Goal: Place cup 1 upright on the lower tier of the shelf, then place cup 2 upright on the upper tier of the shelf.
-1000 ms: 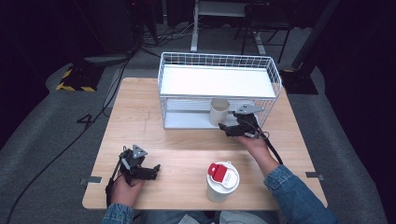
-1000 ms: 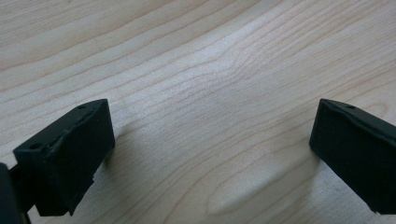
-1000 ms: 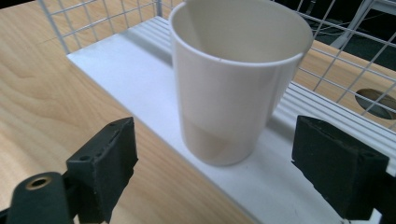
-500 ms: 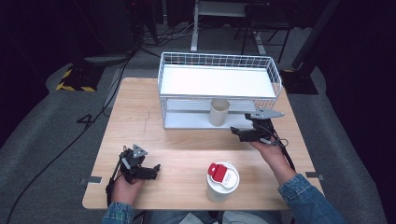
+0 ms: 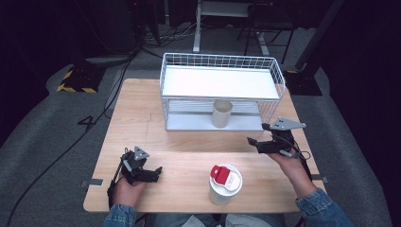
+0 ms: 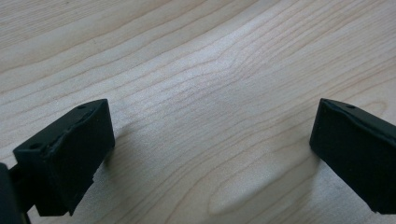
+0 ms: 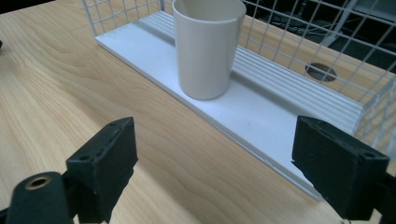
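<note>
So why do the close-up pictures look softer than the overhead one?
Left gripper view: the jaws are blurred, with soft shadows on the table. Right gripper view: the cup is sharp, the jaws less so. High view: lit table, dark surroundings.

table [image 5: 189, 142] brightly lit | surroundings dark | soft shadows under claws | high view slightly soft

A "4" [image 5: 88, 122] is marked on the grey floor left of the table.
</note>
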### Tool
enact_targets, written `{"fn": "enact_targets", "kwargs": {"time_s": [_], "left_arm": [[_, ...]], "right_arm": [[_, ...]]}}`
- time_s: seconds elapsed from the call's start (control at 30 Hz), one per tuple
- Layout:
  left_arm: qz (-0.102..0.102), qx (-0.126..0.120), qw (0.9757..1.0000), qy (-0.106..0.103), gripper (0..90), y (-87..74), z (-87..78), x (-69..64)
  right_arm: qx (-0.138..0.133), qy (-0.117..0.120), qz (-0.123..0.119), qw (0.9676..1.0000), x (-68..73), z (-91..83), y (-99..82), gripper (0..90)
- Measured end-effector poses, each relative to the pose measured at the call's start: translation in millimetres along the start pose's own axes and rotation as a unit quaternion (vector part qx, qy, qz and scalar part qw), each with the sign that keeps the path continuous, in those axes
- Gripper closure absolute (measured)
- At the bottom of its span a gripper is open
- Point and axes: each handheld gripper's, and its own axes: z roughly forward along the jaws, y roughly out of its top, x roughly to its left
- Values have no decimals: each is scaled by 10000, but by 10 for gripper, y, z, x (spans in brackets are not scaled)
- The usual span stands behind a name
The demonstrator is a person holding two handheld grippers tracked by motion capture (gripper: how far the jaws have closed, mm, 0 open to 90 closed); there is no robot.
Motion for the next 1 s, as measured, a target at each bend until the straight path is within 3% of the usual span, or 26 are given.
{"fn": "enact_targets", "kwargs": {"time_s": [0.4, 1.0], "left_arm": [[-14, -6, 10000, 20, 4, -5, -4, -8], [-31, 60, 10000, -15, 1, 8, -14, -36]], "right_arm": [[114, -128, 258, 9995, -103, -266, -296, 149], [684, -464, 490, 9954, -228, -276, -944, 150]]}}
